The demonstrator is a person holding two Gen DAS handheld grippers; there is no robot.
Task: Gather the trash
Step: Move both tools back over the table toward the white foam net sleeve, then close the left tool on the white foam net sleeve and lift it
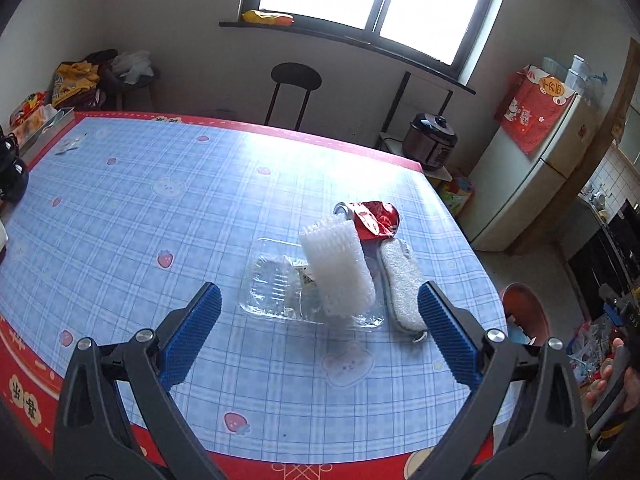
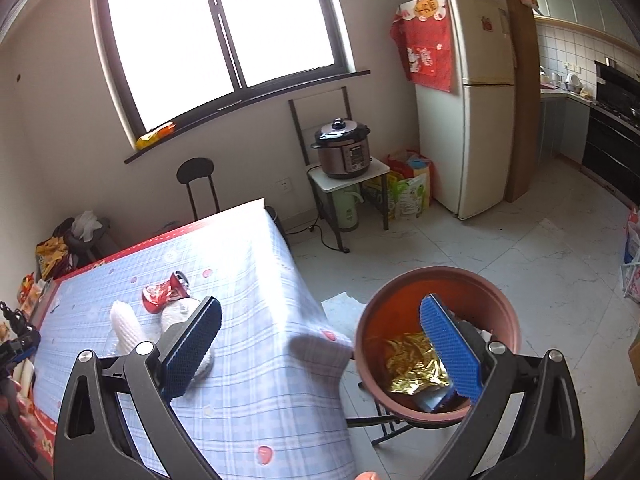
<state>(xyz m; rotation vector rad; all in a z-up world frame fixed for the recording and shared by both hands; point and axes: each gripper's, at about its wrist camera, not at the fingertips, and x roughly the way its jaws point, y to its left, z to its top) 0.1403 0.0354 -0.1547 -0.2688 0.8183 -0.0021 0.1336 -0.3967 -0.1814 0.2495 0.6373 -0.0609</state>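
On the blue checked tablecloth (image 1: 160,208) lies a pile of trash: a clear plastic tray (image 1: 280,284), a white foam net sleeve (image 1: 340,268) leaning across it, a crushed red can (image 1: 372,220) behind, and a white fuzzy pad (image 1: 400,284) to the right. My left gripper (image 1: 320,320) hovers open just in front of the tray, with nothing between its fingers. In the right wrist view my right gripper (image 2: 320,340) is open over the table's edge, its right finger above a brown bucket (image 2: 504,312) holding a gold wrapper (image 2: 412,364). The can (image 2: 164,292) and foam sleeve (image 2: 128,328) show at left.
A black chair (image 1: 296,80) stands beyond the table's far edge. A pressure cooker (image 2: 344,148) sits on a small stand by the fridge (image 2: 476,112). Bags lie on the floor at right. The other gripper and a hand (image 1: 616,384) show at the right edge.
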